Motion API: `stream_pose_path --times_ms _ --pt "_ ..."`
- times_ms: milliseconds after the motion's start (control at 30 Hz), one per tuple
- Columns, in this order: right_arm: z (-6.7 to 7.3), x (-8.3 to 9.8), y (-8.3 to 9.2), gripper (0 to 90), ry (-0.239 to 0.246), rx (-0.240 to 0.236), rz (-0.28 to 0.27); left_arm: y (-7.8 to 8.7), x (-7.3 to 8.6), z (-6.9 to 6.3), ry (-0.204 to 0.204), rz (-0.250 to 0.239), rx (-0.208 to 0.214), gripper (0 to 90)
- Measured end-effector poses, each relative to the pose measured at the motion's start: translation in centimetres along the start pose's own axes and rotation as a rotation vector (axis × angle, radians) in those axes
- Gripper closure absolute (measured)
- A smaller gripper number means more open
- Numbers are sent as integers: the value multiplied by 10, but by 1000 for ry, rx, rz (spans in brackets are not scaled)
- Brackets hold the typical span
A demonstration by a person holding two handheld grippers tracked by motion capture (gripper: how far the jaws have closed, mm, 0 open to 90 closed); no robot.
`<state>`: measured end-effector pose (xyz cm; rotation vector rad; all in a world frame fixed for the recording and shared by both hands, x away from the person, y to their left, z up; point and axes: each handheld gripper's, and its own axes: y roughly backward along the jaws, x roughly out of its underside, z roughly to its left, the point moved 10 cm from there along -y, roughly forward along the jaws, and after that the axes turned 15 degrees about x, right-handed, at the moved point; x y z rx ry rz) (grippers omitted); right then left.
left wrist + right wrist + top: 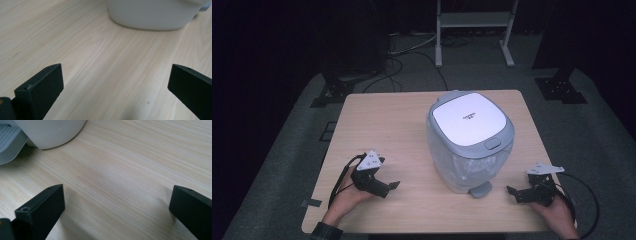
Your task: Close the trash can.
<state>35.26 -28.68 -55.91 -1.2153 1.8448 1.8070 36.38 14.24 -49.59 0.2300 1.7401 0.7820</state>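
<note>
One pedal bin (pixel 469 142) stands right of centre in the high view, on the wooden table (pixel 382 125). It has a white lid with a grey rim, closed flat, a clear bag lining showing through its pale body, and a single grey foot pedal (pixel 480 190) jutting from its base toward the lower edge of the frame.

Two grippers flank it, both well apart from it. The left gripper (pixel 388 187) sits at the lower left of the high view, held in one hand, its jaws turned toward the bin. In the left gripper view its two black jaws stand wide apart with bare wood between them, gripping nothing; the bin's rounded base (pixel 152 15) fills the upper right of that frame.

The right gripper (pixel 513 192) lies at the lower right, in the other hand, close to the pedal. Its two jaws are likewise spread wide and empty; the bin's base (pixel 50 131) and pedal (pixel 10 143) occupy the upper left of the right gripper view.
</note>
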Motion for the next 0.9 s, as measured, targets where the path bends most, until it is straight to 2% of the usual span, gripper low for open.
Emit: stream_pose_path --times_ms 133,333,467,633,733,900 --pt "0 0 0 0 1 0 -2 -2 16 5 23 24 -13 0" --pt "0 0 0 0 -2 0 0 -7 41 12 50 99 -28 0" --pt "0 0 0 0 -2 0 0 -10 49 15 62 131 -36 0" --pt "0 0 0 0 -2 -1 0 -14 57 16 74 162 -22 0" --pt "0 0 0 0 -2 -1 0 -14 59 16 89 154 -11 0" --pt "0 0 0 0 -2 -1 0 -14 60 16 80 136 -5 0"
